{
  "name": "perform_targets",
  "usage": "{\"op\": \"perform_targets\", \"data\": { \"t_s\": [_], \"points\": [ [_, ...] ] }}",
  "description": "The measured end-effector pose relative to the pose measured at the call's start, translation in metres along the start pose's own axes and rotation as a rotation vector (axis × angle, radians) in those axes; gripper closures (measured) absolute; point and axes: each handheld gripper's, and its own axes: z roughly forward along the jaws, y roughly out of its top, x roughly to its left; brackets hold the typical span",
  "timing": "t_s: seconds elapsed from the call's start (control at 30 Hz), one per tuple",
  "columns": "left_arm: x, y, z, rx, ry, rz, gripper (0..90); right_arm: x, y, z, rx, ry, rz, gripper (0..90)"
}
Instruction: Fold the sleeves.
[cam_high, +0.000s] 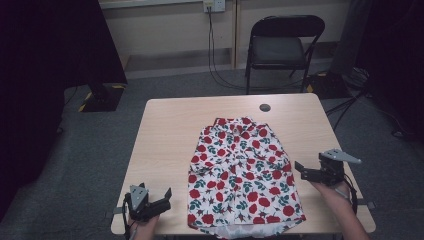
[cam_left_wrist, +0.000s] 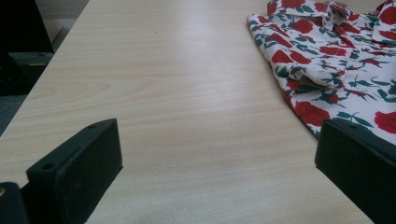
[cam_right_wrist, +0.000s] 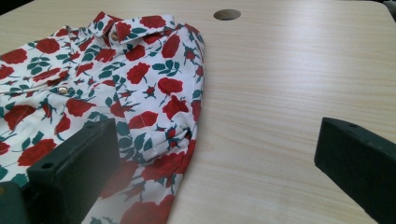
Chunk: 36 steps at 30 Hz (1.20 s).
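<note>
A white short-sleeved cotton shirt printed with red roses and green leaves (cam_high: 240, 170) lay flat on the pale wooden worktop (cam_high: 165, 135), its collar toward the far edge and its hem reaching the near edge, slightly right of the middle. The left tool (cam_high: 161, 196) sat low over the near left corner of the worktop, just left of the shirt's hem, with its black jaws spread wide and nothing between them; in the left gripper view bare wood lay between the jaws, and the shirt (cam_left_wrist: 336, 60) ran along the right side. The right tool (cam_high: 304, 170) was held at the shirt's right edge, level with its lower half, jaws also wide apart and gripping nothing (whether its left jaw brushed the cloth could not be told). In the right gripper view the shirt (cam_right_wrist: 116, 84) spread out past that left jaw, sleeve folded in, with a round cable hole (cam_right_wrist: 227, 14) in the worktop beyond the collar.
</note>
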Motion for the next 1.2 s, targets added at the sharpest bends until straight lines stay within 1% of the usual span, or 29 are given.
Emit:
{"op": "perform_targets", "data": {
  "t_s": [0.1,0.2,0.33,0.47,0.53,0.63,0.7,0.73,0.83,0.97,1.07,1.2],
  "points": [
    [0.0,0.0,0.001,0.011,0.005,0.004,0.2,0.001,0.0,-0.008,-0.005,0.001,-0.008,0.0],
    [-0.001,0.0,0.001,0.007,0.005,0.011,0.2,0.001,-0.002,-0.016,-0.013,0.006,-0.013,0.0],
    [0.0,0.0,0.001,0.006,0.006,0.003,0.2,-0.003,-0.007,-0.028,-0.029,0.007,-0.015,0.0],
    [-0.001,0.0,0.001,0.005,0.005,0.008,0.5,-0.008,-0.016,-0.035,-0.03,-0.008,-0.003,0.0],
    [-0.001,0.0,0.001,0.008,0.005,0.011,0.5,-0.011,-0.021,-0.039,-0.028,-0.022,-0.004,0.0],
    [-0.001,0.0,0.001,0.008,0.003,0.011,0.5,-0.015,-0.028,-0.045,-0.032,-0.034,0.012,0.0],
    [-0.001,0.0,0.001,0.006,0.002,0.009,0.5,-0.016,-0.031,-0.047,-0.034,-0.033,0.016,0.0],
    [-0.001,0.0,0.0,0.004,-0.001,0.007,0.5,-0.018,-0.036,-0.048,-0.025,-0.046,0.02,0.0],
    [0.0,0.0,0.001,0.005,-0.002,0.006,0.4,-0.02,-0.041,-0.05,-0.02,-0.051,0.029,0.0],
    [0.0,0.0,0.001,0.009,0.0,0.003,0.2,-0.026,-0.05,-0.054,-0.029,-0.057,0.034,0.0],
    [0.0,0.0,0.001,0.009,0.003,0.001,0.2,-0.031,-0.056,-0.061,-0.049,-0.049,0.061,0.0],
    [0.0,0.0,0.001,0.011,-0.001,0.003,0.2,-0.037,-0.062,-0.069,-0.055,-0.074,0.077,0.0]
  ]
}}
